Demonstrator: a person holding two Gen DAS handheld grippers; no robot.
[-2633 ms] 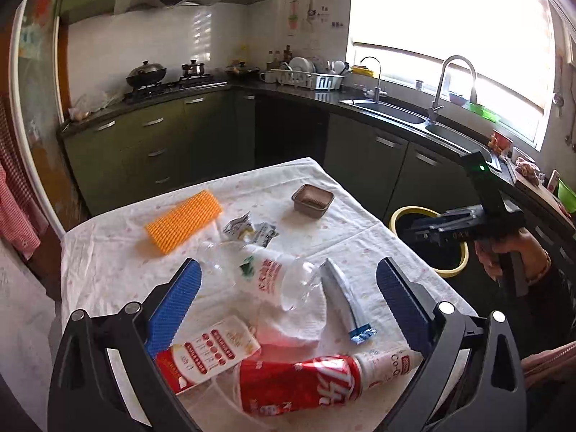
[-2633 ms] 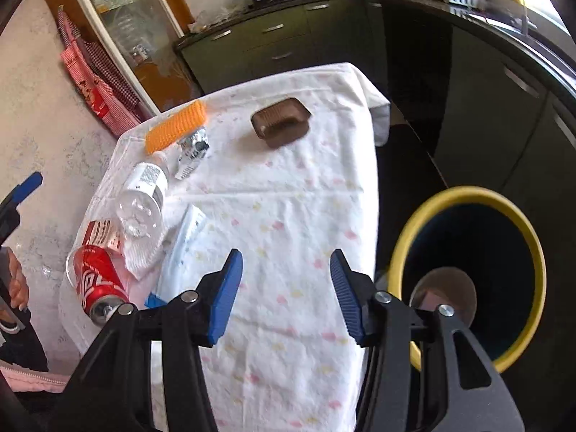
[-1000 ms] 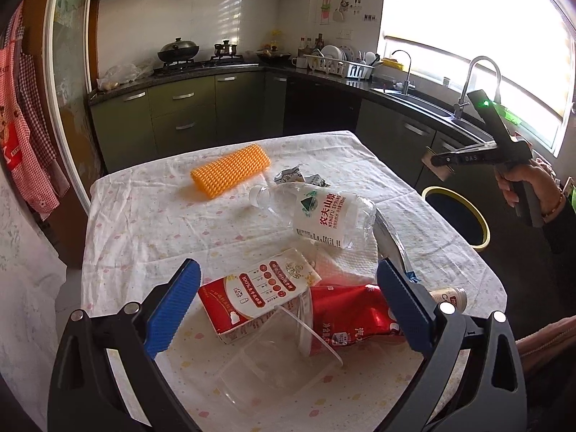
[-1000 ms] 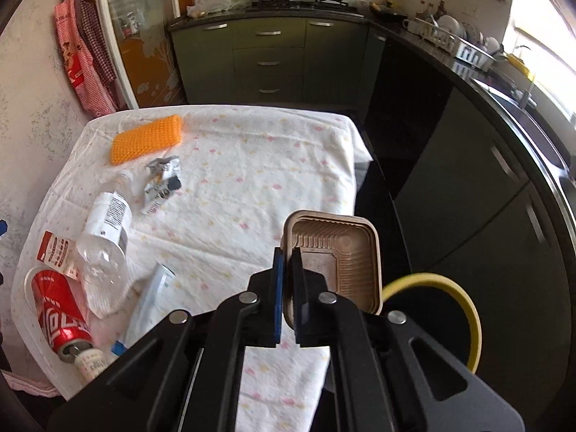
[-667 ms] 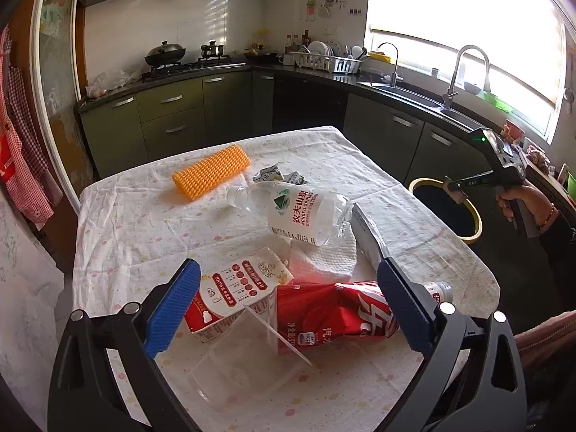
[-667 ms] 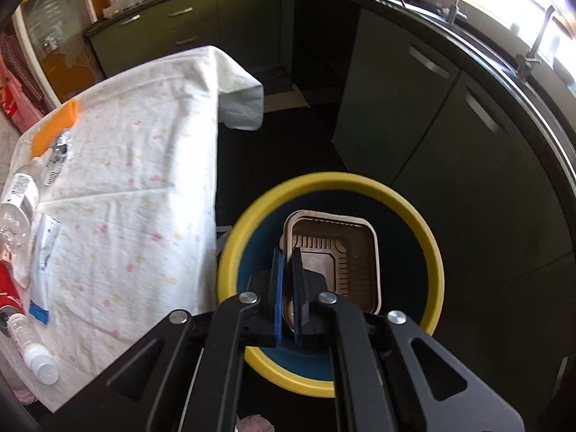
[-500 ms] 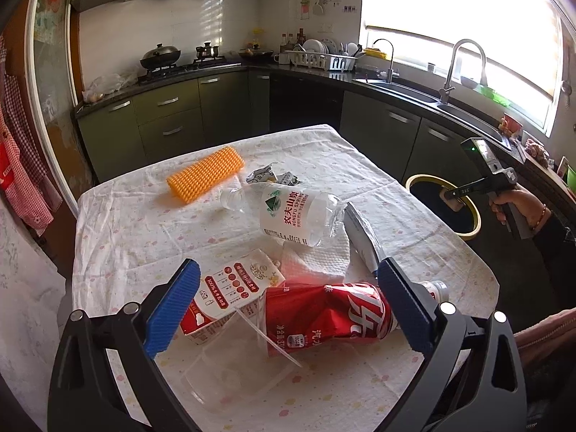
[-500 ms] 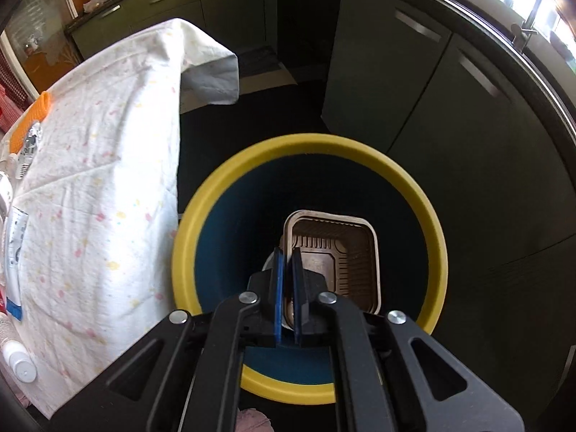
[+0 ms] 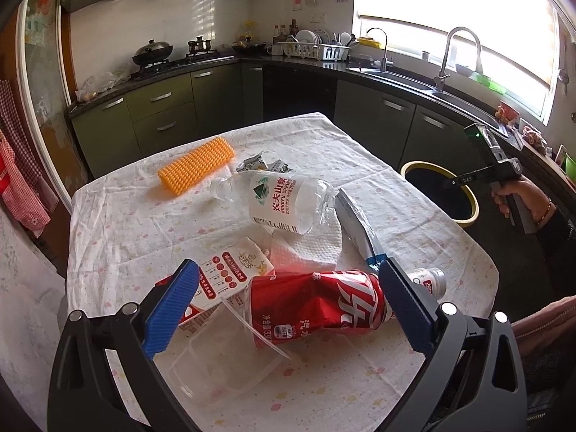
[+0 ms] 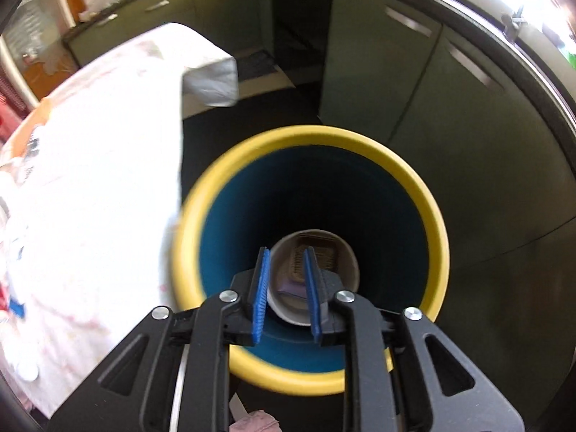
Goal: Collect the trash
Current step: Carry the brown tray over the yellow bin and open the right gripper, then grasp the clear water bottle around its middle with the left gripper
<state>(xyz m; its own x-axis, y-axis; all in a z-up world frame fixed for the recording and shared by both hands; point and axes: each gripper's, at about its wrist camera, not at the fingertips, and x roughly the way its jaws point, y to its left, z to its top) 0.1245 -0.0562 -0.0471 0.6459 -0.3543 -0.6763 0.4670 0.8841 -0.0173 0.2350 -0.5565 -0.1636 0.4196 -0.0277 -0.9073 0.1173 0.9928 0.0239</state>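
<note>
My right gripper [image 10: 286, 280] hangs over the mouth of the yellow-rimmed bin [image 10: 309, 136], pointing down into it. Its jaws are opening, and nothing is between them. The brown plastic tray [image 10: 320, 255] lies free at the bottom of the bin. My left gripper [image 9: 288, 288] stands open above the near end of the table, with a crushed red can [image 9: 316, 306] between and below its fingers, untouched. Around the can lie a milk carton [image 9: 230, 270], a clear plastic box [image 9: 223, 367], a water bottle [image 9: 284, 198], a toothpaste tube [image 9: 356, 230] and a paper towel [image 9: 306, 248].
An orange ribbed roll [image 9: 196, 171] and foil wrappers [image 9: 259, 163] lie further back on the white tablecloth [image 9: 118, 223]. A small white bottle [image 9: 428, 280] sits by the can. The bin [image 9: 441, 190] stands on the floor right of the table, with green cabinets behind it.
The right gripper carried the brown tray from the table down over the bin and let it go; the tray has dropped to the bin's bottom. The left gripper shifted slightly over the table.
</note>
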